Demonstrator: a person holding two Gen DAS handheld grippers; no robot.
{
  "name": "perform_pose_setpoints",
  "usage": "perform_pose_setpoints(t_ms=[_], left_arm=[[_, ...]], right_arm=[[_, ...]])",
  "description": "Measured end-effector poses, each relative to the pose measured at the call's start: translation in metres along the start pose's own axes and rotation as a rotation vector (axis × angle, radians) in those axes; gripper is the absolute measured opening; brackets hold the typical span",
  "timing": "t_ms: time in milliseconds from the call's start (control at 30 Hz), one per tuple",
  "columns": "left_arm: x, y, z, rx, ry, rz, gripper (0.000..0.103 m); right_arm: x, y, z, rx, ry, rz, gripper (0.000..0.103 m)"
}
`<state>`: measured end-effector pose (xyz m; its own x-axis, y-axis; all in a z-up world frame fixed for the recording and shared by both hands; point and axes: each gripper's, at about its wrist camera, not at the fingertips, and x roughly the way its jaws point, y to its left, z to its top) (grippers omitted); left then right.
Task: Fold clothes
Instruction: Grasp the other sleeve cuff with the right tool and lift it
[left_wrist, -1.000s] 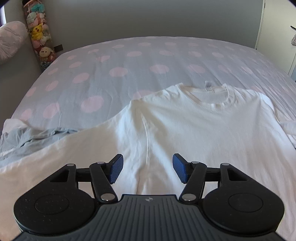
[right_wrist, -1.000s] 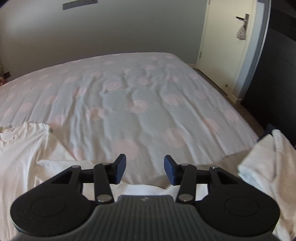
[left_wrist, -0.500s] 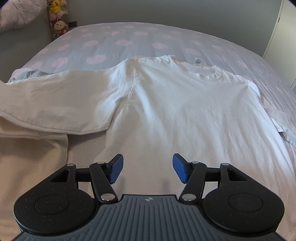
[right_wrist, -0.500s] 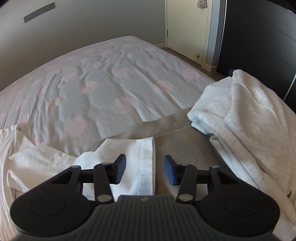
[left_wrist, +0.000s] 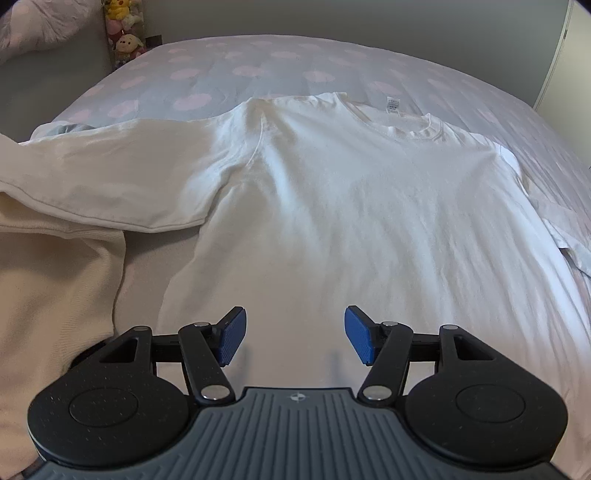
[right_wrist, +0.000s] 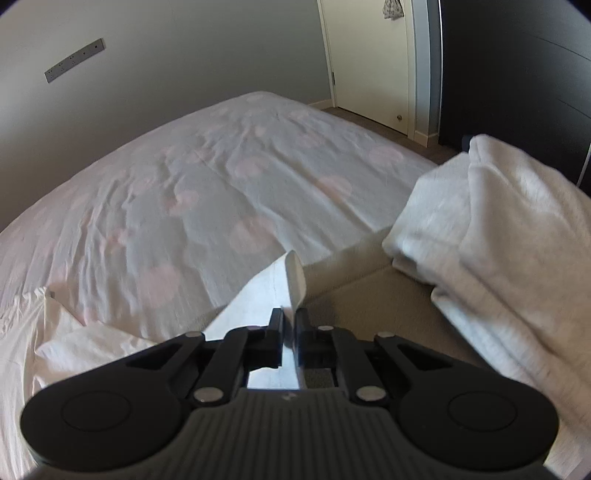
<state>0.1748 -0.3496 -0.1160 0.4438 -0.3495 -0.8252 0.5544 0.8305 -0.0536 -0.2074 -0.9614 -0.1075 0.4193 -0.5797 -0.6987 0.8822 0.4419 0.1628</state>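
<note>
While left hand-held gripper gapes over shirt, right hand-held gripper pinches sleeve.

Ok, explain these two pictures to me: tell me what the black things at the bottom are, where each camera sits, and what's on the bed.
No robot here: a person holds a two-finger gripper in each hand, and each carries a fisheye camera looking forward along its fingers.

The left wrist view shows the left gripper with its blue pads wide apart, holding nothing, above a white long-sleeved shirt spread flat on the polka-dot bedsheet. A cream garment lies to its left.

The right wrist view shows the right gripper shut on the shirt's sleeve cuff, lifted off the bed. A folded pale grey garment lies to the right.
</note>
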Motion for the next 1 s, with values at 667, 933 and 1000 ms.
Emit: perform_pose_setpoints(t_ms=[667,933,1000], left_arm=[[-0.028,0.046,0.015,-0.108,-0.015,0.005,0.057],[-0.091,0.123,0.036,-0.13,-0.134,0.137,0.057],[-0.107,0.149,0.037,-0.152,-0.158,0.18,0.057]], right_arm=[[0.009,-0.004,0.005,0.031,-0.01,-0.054,0.005],[-0.02,0.07,-0.064,0.015,0.031,0.196,0.009],[-0.025,0.092,-0.083,0.01,0.05,0.244,0.01]])
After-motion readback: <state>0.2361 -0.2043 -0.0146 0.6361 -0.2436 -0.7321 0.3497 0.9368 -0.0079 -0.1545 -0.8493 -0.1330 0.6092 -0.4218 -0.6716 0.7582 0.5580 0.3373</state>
